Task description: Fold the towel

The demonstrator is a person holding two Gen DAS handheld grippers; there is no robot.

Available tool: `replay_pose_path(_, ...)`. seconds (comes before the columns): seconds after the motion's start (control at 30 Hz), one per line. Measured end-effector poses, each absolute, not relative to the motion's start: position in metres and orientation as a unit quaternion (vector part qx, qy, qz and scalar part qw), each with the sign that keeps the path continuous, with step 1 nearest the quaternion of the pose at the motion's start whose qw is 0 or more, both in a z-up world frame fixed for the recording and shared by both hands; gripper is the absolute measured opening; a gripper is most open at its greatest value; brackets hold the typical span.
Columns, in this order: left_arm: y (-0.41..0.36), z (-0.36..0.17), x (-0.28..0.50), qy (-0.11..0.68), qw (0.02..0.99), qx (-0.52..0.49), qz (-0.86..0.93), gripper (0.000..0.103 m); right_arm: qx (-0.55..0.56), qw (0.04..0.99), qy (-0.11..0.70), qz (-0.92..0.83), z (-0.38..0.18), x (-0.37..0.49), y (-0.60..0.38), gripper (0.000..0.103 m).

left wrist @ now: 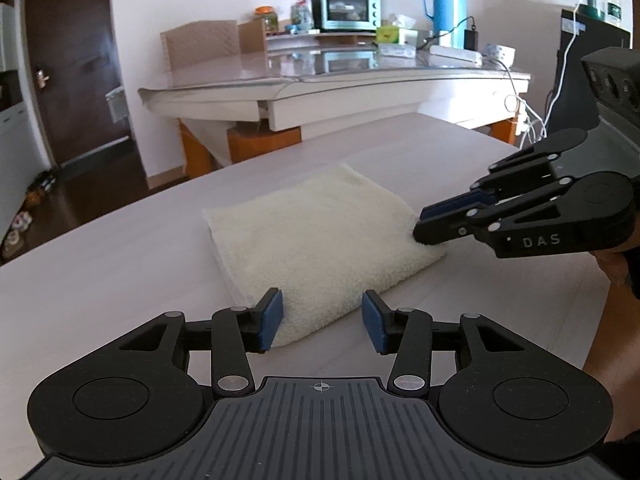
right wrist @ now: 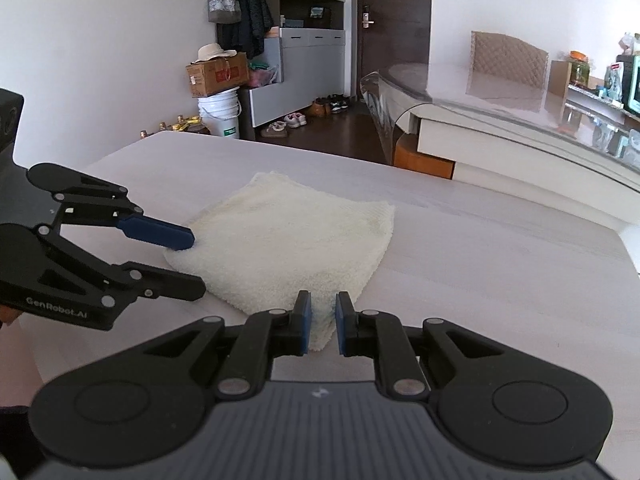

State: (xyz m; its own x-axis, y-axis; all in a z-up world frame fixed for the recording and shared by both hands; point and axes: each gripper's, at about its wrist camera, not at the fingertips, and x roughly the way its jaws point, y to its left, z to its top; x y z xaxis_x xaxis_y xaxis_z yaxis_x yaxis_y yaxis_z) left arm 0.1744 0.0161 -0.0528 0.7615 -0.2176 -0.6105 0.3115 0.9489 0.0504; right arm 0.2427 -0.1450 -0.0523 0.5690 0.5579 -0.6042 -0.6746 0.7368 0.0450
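Cream terry cloth, the towel (left wrist: 316, 248) lies folded into a thick rectangle on the pale wood-grain table (left wrist: 120, 272), flat and near the middle of the top. Your left gripper (left wrist: 322, 322) sits at the towel's near edge with its blue pads well apart; the corner of the fold lies between them, the left pad right against the cloth and the other clear of it. Your right gripper (right wrist: 323, 322) is at the neighbouring corner, its pads a narrow gap apart with the towel's tip in that gap; you cannot tell from either view whether they pinch it. Behind stand a glass-topped table (left wrist: 340, 76) and a blue thermos (left wrist: 446, 2).
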Motion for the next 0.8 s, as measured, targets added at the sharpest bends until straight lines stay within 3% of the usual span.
replay_pose_path(0.07, 0.017, -0.052, 0.171, 0.313, 0.938, 0.070, -0.135, 0.055, -0.085, 0.885, 0.303, 0.343, -0.048, 0.236, -0.150, 0.033)
replay_pose_path(0.13, 0.018, -0.050, 0.166, 0.309, 0.940, 0.064, -0.128, 0.058, -0.078, 0.888, 0.306, 0.334, -0.045, 0.231, -0.154, 0.037)
replay_pose_path(0.23, 0.020, -0.048, 0.158, 0.304, 0.945, 0.053, -0.112, 0.074, -0.055, 0.894, 0.309, 0.320, -0.043, 0.219, -0.164, 0.048)
replay_pose_path(0.33, 0.023, -0.045, 0.145, 0.296, 0.950, 0.038, -0.097, 0.080, -0.029, 0.896, 0.315, 0.311, -0.040, 0.205, -0.173, 0.054)
replay_pose_path(0.47, 0.024, -0.040, 0.128, 0.290, 0.953, 0.025, -0.078, 0.093, -0.002, 0.902, 0.317, 0.293, -0.034, 0.189, -0.178, 0.075)
replay_pose_path(0.53, 0.024, -0.038, 0.121, 0.290, 0.954, 0.019, -0.073, 0.093, 0.008, 0.906, 0.314, 0.284, -0.029, 0.174, -0.180, 0.077)
replay_pose_path(0.67, 0.023, -0.032, 0.102, 0.290, 0.955, 0.011, -0.060, 0.097, 0.006, 0.910, 0.310, 0.274, -0.023, 0.155, -0.178, 0.094)
replay_pose_path(0.8, 0.018, -0.025, 0.081, 0.288, 0.956, 0.013, -0.054, 0.102, 0.010, 0.917, 0.302, 0.259, -0.017, 0.137, -0.177, 0.098)
